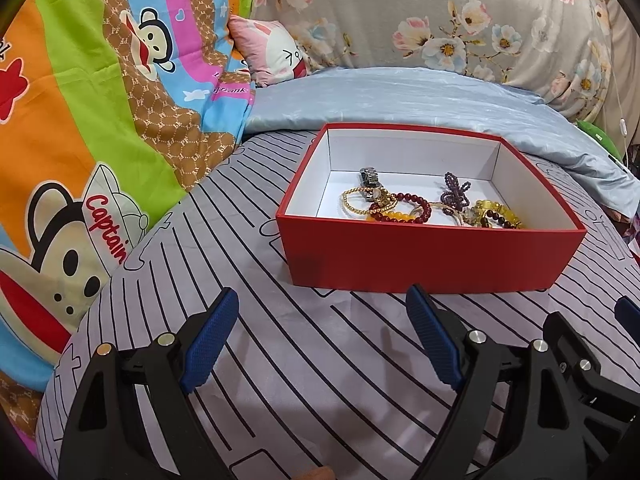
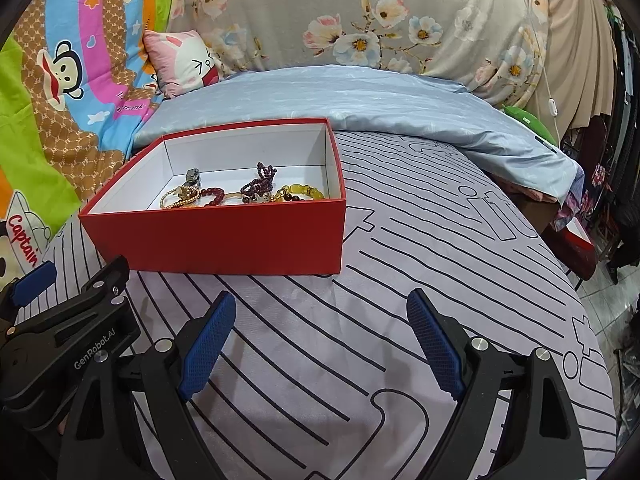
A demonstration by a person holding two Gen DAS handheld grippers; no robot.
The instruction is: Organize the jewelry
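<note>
Left wrist view: the left gripper (image 1: 320, 344) is hovering low over a striped lilac bedsheet (image 1: 320, 392), its blue-padded fingers (image 1: 210, 344) spread wide apart and holding nothing. Just beyond the fingertips, a red cardboard box (image 1: 424, 260) with a white interior is sitting open on the sheet. The jewelry is lying inside it, gathered toward the near wall: a metal-band wristwatch (image 1: 370, 178) toward the rear left, a gold bead bracelet (image 1: 360, 202) in front of it, a dark red bead bracelet (image 1: 412, 204) overlapping an orange bead bracelet (image 1: 390, 216), a tangled purple bead strand (image 1: 456, 192) toward the right, and a yellow bead bracelet (image 1: 498, 212) at the right, partly hidden by the near wall. The right gripper (image 1: 592, 364) is showing at the lower right edge, close beside the left one.

Right wrist view: the right gripper (image 2: 320, 344) is likewise hanging over the sheet with its fingers wide apart and nothing between them. The box is lying ahead and to the left, not touching the fingertips. The body of the left gripper is filling the lower left corner.

Background: a folded pale blue quilt (image 1: 420, 96) is lying just behind the box, a floral grey cover (image 1: 440, 12) is rising behind that, a cartoon-monkey duvet (image 1: 80, 120) is occupying the left side, and a small pink cushion (image 1: 268, 48) is resting between the duvet and the floral cover.
</note>
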